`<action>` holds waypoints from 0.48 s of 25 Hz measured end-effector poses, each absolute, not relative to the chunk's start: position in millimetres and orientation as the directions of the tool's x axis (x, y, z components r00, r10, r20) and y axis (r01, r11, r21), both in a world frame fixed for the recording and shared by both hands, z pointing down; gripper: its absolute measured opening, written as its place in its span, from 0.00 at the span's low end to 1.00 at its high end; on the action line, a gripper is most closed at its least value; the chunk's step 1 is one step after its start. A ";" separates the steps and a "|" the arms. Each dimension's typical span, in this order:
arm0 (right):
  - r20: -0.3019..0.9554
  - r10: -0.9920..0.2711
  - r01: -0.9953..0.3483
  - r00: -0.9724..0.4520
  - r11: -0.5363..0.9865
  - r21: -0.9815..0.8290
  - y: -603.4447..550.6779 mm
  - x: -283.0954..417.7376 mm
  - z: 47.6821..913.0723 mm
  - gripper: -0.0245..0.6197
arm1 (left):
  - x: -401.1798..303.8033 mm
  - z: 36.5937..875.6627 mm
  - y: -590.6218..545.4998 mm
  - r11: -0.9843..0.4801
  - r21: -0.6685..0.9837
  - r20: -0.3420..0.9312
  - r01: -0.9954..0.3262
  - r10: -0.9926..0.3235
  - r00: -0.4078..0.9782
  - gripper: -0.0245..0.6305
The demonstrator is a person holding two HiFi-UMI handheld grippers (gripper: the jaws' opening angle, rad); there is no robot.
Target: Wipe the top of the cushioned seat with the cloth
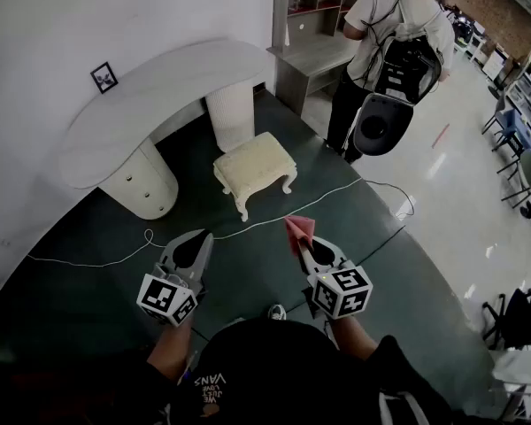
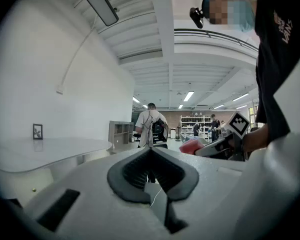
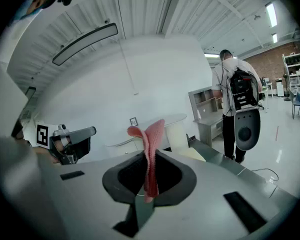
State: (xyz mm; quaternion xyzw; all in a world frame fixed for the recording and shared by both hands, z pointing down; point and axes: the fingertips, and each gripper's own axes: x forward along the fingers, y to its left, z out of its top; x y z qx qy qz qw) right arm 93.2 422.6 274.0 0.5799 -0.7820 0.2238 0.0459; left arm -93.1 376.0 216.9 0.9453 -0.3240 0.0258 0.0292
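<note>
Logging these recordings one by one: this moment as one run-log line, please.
right gripper: shut on cloth | left gripper: shut, empty | cushioned seat: on floor ahead, apart from both grippers

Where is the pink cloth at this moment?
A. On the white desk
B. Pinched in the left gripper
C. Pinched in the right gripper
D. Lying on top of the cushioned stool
C: the right gripper view shows the pink cloth clamped between the shut jaws of the right gripper, while the top of the stool is bare and the left gripper is shut on nothing.
</note>
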 end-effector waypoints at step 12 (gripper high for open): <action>0.312 -0.867 -0.894 -0.390 0.275 -0.352 403.0 114.1 279.8 0.08 | -69.7 236.1 370.4 -0.761 0.081 0.090 -0.644 -0.638 0.765 0.06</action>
